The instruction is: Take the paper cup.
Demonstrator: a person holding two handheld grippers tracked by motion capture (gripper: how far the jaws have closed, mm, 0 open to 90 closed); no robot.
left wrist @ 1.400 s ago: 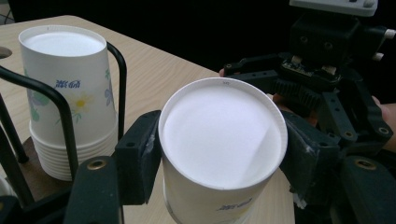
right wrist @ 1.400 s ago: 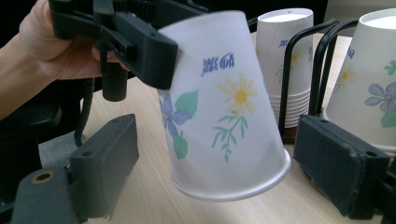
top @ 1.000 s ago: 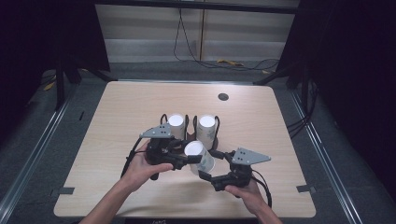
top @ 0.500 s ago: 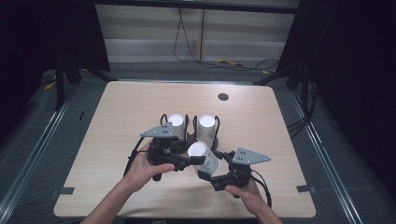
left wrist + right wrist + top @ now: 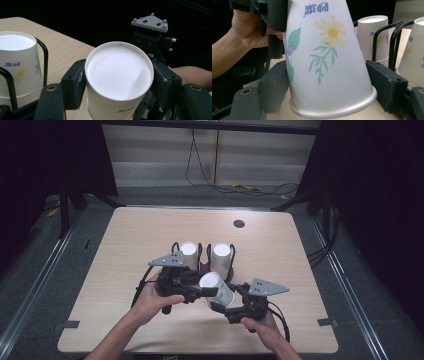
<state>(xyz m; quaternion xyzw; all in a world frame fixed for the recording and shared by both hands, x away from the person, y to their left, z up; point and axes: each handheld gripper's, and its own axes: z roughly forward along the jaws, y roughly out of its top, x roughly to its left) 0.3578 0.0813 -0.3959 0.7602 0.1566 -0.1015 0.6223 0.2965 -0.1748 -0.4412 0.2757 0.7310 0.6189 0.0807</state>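
Right gripper (image 5: 223, 306) fingers closing round cup (image 5: 218, 289) | left gripper (image 5: 204, 292) pinching it | 2 stacks (image 5: 221, 258)

Surface: a light wooden table (image 5: 125, 250) with rounded corners, seen from above.
Rack: a black wire holder (image 5: 202, 251) is set on the table near its middle.
Stacks: two stacks of upside-down paper cups are held in the rack, the left stack (image 5: 188, 255) and the right stack (image 5: 221, 258) side by side.
Hole: a small dark round grommet (image 5: 239, 224) is seen in the tabletop, beyond the rack towards the far edge.
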